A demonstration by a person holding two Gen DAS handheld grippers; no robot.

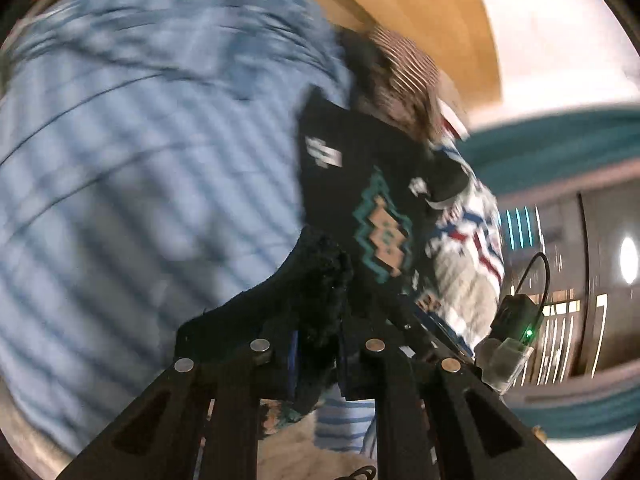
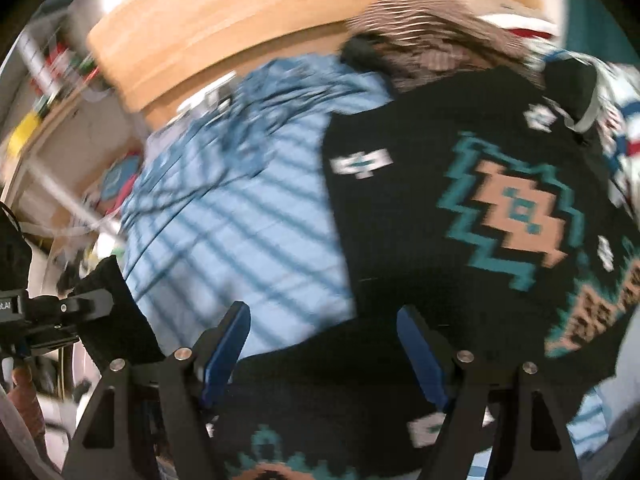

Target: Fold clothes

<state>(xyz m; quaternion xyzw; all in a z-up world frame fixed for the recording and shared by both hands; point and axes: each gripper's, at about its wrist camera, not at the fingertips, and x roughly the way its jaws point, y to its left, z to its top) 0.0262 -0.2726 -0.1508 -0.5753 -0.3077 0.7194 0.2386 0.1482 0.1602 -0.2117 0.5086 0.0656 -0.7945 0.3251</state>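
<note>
Left wrist view shows the left gripper (image 1: pixel 316 344) with jaws pinching the edge of the black patterned sweater (image 1: pixel 360 200); a thin bite could slip, or drag the blue striped shirt (image 1: pixel 140 140) beneath. Right gripper (image 2: pixel 320 344) jaws stand spread over the sweater's hem, not pressing it.

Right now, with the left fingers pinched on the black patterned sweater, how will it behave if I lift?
The sweater is probably floppy: it bunches between the left fingers. It likely drags over the blue shirt rather than slipping, looking knitted.
</note>
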